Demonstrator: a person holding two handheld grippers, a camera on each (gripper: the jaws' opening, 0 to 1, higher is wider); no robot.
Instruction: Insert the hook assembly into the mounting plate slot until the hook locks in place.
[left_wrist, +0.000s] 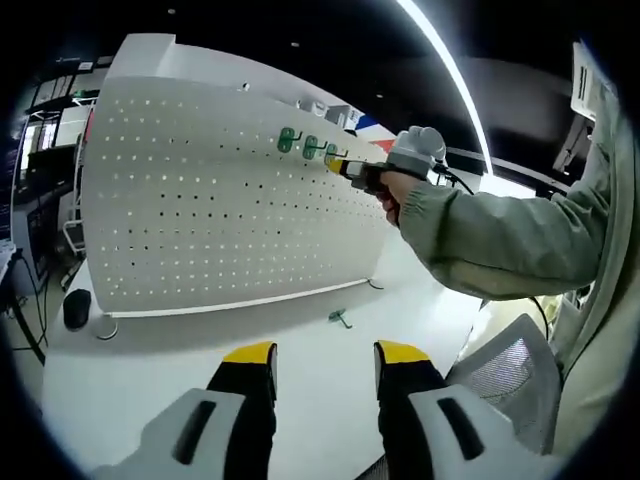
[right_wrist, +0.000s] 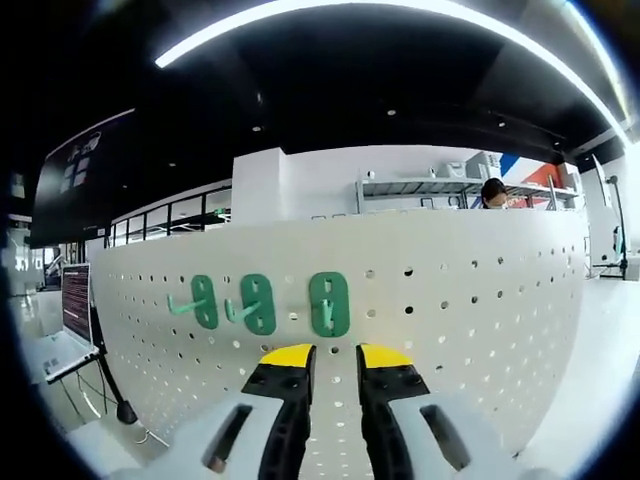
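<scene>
Three green hooks are seen mounted in a row on the white pegboard (right_wrist: 450, 300) in the right gripper view: a left hook (right_wrist: 204, 301) and a middle hook (right_wrist: 257, 304), each with a prong reaching toward nine o'clock, and a right hook (right_wrist: 329, 304) seated flat against the holes. The right gripper (right_wrist: 335, 358) is held just below the right hook, at about six o'clock from it, with its yellow-tipped jaws parted by a narrow gap and nothing gripped between them. Whether the tips touch the board cannot be told. In the left gripper view, the pegboard (left_wrist: 220, 210) is seen standing upright on a white table (left_wrist: 330, 370), and the same row of hooks (left_wrist: 310, 146) sits near its upper edge at about one o'clock. The right gripper (left_wrist: 340, 166) is seen there pressed close to the hooks, held in a hand (left_wrist: 398, 190) whose green-sleeved arm (left_wrist: 500, 240) is stretched in from three o'clock, with the elbow bent. One loose green hook (left_wrist: 341, 318) lies on the table just in front of the board's foot. The left gripper (left_wrist: 325, 355) is held low at six o'clock, well back from the board, its jaws spread wide and empty.
</scene>
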